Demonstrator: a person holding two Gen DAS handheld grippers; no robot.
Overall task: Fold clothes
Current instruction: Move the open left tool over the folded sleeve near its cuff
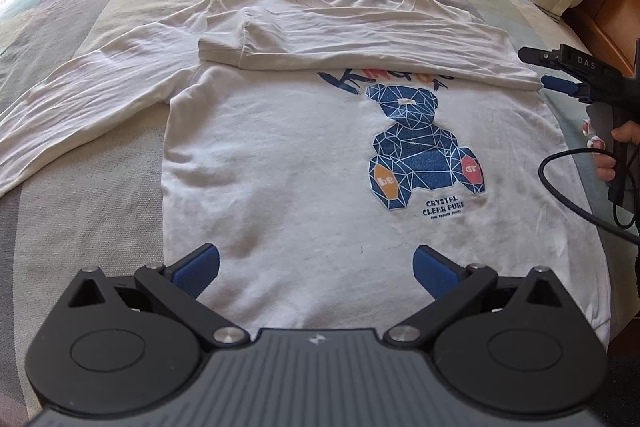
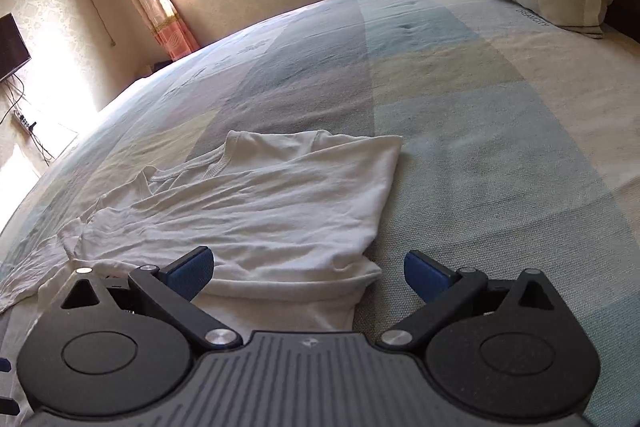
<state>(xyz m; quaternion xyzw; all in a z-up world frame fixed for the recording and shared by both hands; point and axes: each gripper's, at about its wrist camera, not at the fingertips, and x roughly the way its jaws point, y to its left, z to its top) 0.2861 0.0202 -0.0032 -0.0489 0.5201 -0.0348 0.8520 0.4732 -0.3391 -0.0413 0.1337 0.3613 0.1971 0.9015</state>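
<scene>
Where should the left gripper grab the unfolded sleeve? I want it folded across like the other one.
Grip the long sleeve near its cuff end, coming from the shirt's outer left side. It lies flat and stretched away from the white shirt, so the open left gripper can pinch its edge.

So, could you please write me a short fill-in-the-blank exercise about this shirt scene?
1. The shirt lies on a ____.
2. The shirt's print shows a blue ____.
3. One sleeve is folded across the ____.
4. The left gripper and right gripper are both ____.

Missing words: bed; bear; chest; open
</scene>
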